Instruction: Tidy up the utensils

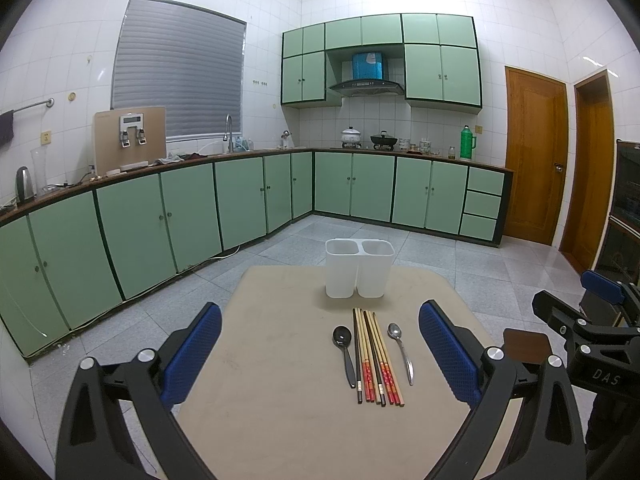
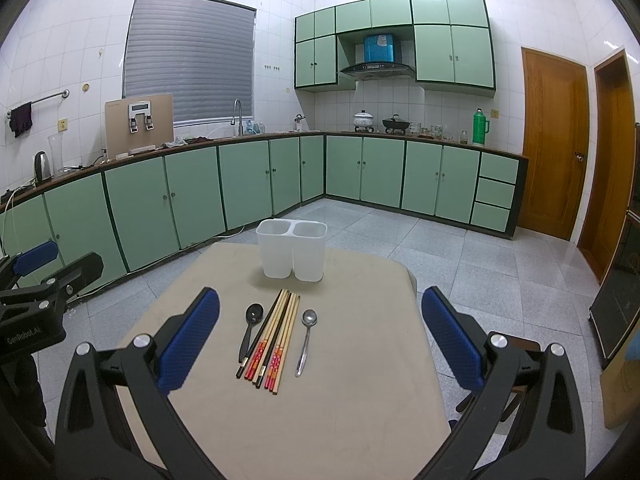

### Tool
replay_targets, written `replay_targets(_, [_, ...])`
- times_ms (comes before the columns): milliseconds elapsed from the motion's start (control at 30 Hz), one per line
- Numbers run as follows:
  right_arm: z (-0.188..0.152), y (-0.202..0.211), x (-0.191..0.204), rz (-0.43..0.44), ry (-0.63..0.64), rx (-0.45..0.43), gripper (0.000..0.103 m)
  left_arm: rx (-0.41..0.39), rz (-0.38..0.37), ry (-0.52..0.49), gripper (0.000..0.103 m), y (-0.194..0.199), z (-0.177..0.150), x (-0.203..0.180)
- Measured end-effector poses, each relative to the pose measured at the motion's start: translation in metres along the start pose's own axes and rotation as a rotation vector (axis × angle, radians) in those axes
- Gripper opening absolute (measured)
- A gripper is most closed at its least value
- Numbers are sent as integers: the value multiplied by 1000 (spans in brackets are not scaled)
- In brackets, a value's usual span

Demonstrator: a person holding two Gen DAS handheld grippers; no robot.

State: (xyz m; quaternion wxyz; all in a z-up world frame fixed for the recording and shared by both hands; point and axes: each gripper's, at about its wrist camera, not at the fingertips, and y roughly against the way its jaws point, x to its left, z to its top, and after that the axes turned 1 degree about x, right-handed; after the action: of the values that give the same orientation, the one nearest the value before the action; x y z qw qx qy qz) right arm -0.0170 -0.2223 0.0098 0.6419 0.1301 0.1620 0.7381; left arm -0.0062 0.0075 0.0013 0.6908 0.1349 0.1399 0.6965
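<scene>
A white two-compartment utensil holder (image 1: 359,268) (image 2: 292,255) stands upright at the far side of a beige table (image 1: 280,400) (image 2: 360,400); no utensil shows above its rim. In front of it lie a black spoon (image 1: 344,350) (image 2: 250,328), a bundle of several chopsticks (image 1: 376,358) (image 2: 274,340) and a metal spoon (image 1: 401,350) (image 2: 306,338), side by side. My left gripper (image 1: 320,354) hovers open above the near table, its blue pads (image 1: 192,360) wide apart. My right gripper (image 2: 320,340) is likewise open, holding nothing. Each gripper shows at the edge of the other's view.
Green kitchen cabinets (image 1: 240,200) run along the far walls with a worktop carrying a kettle, a water dispenser and pots. Wooden doors (image 1: 536,156) stand at the right. Grey tiled floor (image 1: 460,264) surrounds the table.
</scene>
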Motion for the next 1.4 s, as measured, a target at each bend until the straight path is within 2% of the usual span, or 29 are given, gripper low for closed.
replay_targets(633, [-12,-11,-6,-1,-6,11,98,13,4,-2,97,-3,-7,9])
replay_targets(933, [-11,-28,-7,-4,-8,49,98,45,9,-13,97,-24,-3,2])
replay_targets(1167, [-11,-64,-13,-1,-12,117,98,101,17,-23,97,-61,-3,2])
replay_targets(1400, [-14,-131,-23,12,-16,227,98,212,13,-34,97,-137,-11,3])
